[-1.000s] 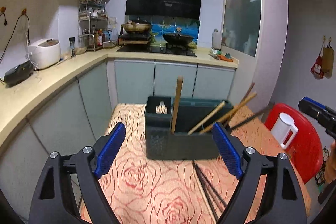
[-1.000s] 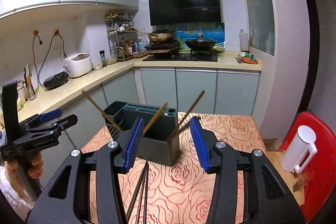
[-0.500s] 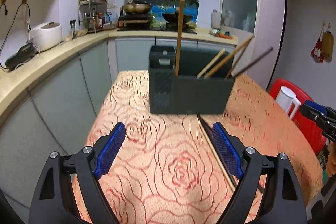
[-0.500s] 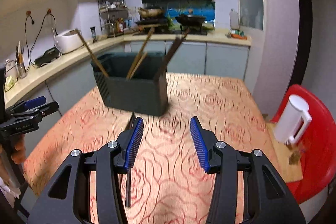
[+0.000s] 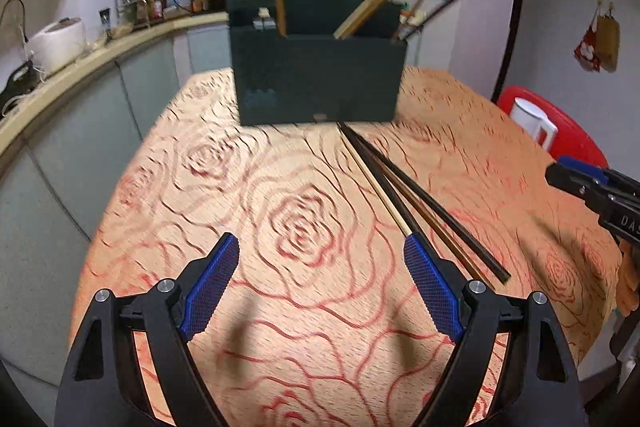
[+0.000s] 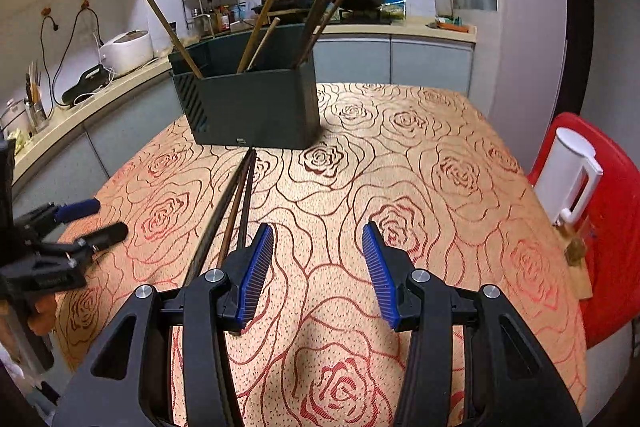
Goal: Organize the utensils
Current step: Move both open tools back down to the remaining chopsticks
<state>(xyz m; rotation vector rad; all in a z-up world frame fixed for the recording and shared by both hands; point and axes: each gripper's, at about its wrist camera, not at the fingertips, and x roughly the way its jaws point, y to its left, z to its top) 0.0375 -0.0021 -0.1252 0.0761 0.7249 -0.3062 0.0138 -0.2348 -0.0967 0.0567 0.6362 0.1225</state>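
Both our left gripper (image 5: 320, 291) and right gripper (image 6: 318, 275) hung with jaws apart, empty; the thin dark chopsticks (image 6: 236, 211) at frame centre could roll under a careless pinch, or nudge the dark green rectangular utensil box (image 6: 256, 107).

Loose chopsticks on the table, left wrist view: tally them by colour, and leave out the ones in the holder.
Black chopsticks: 2
Brown chopstick: 1
Pale chopstick: 1
Total: 4
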